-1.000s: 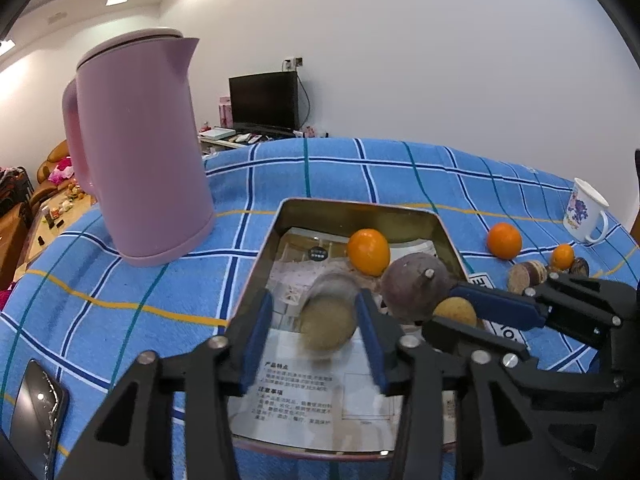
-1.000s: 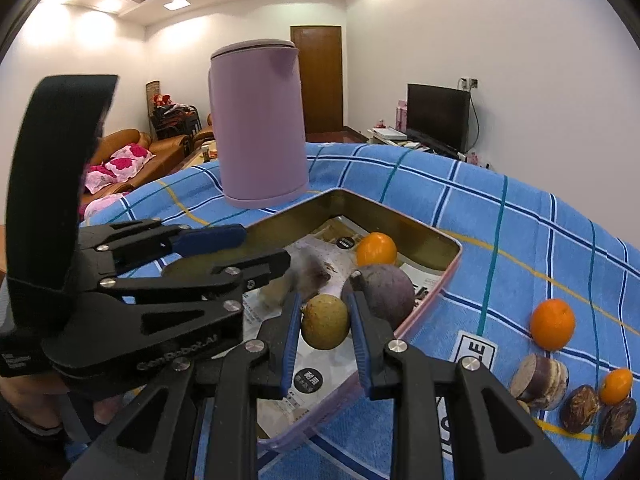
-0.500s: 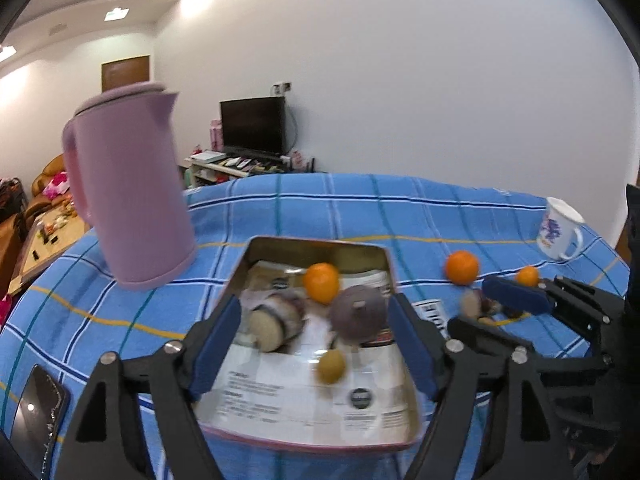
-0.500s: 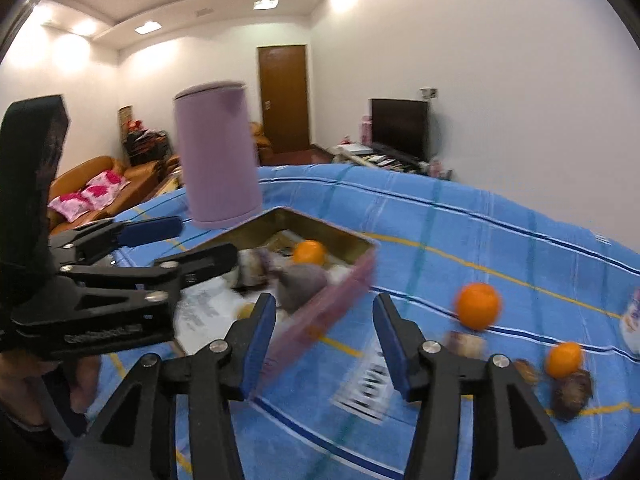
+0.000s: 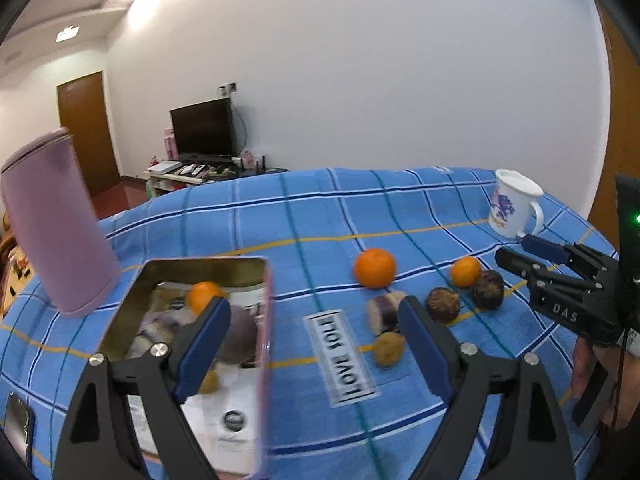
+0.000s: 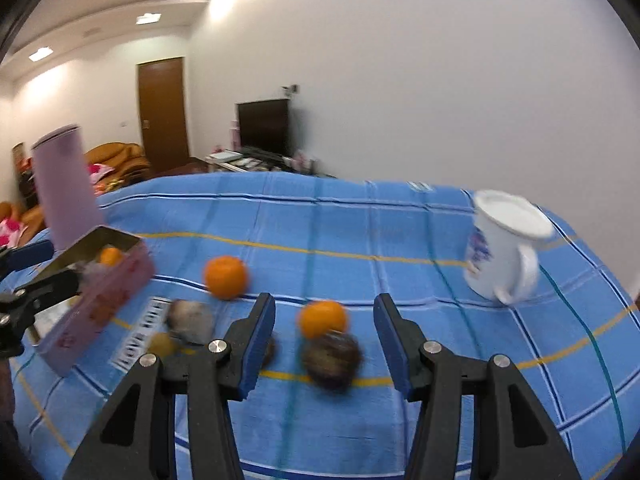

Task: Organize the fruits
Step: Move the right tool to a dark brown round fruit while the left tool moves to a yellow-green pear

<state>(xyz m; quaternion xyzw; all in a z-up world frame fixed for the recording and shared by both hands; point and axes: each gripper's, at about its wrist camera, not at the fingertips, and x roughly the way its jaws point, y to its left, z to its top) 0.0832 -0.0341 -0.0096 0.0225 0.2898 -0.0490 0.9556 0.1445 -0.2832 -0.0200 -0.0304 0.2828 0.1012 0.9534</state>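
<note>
Two grippers hang empty, jaws wide: left gripper at lower centre, right gripper framing a small orange and dark fruit on the counter, probably the next pick; tin tray, lower left, holds sorted fruit.

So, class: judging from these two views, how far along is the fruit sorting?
Done: an orange and a purple fruit lie in the tin. In hand: nothing; both grippers, left and right, are open. Left: two oranges and several dark and yellowish fruits on the cloth.
</note>
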